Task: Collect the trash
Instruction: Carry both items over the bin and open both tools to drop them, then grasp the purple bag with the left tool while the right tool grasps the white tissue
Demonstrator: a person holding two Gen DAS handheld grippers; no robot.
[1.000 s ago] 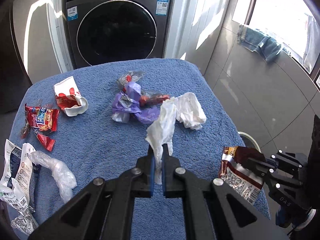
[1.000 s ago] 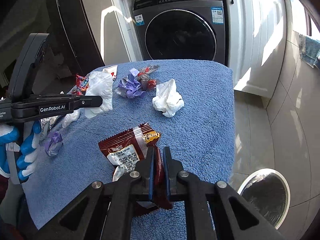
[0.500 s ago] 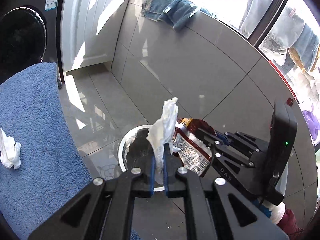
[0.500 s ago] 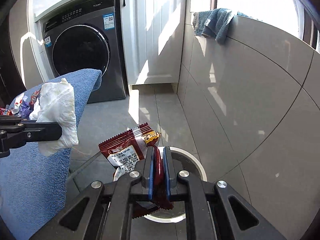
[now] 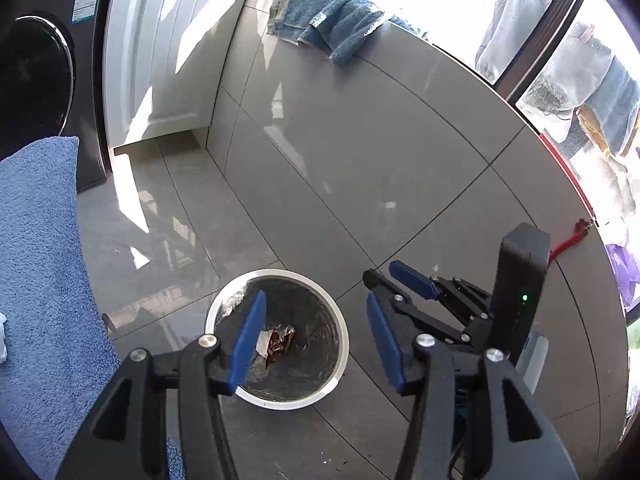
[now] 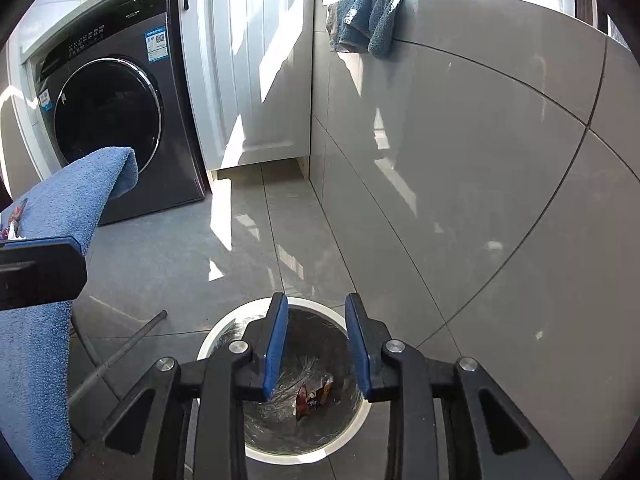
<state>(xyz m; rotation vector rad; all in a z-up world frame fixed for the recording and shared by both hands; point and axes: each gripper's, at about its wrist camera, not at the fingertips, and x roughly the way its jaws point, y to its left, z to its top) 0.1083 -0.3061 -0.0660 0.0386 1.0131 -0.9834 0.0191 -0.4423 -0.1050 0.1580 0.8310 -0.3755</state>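
Observation:
A round white-rimmed trash bin [image 5: 224, 300] stands on the grey tiled floor below both grippers; it also shows in the right wrist view [image 6: 352, 436]. A brown snack wrapper [image 5: 278, 342] lies inside it, seen also in the right wrist view [image 6: 314, 394]. My left gripper [image 5: 316, 340] is open and empty above the bin. My right gripper [image 6: 316, 346] is open and empty above the bin; it also shows at the right of the left wrist view [image 5: 390, 286]. The white tissue is not in view.
The blue-towelled table [image 5: 36, 264] lies to the left, with bits of trash at its edge [image 6: 12, 220]. A dark washing machine [image 6: 108, 120] and white cabinet [image 6: 256, 64] stand behind. A tiled half-wall [image 6: 480, 152] with a blue towel [image 6: 368, 16] is to the right.
Both grippers have opened. The white tissue has left my left gripper and the brown snack wrapper has left my right gripper; the wrapper now lies in the bin.

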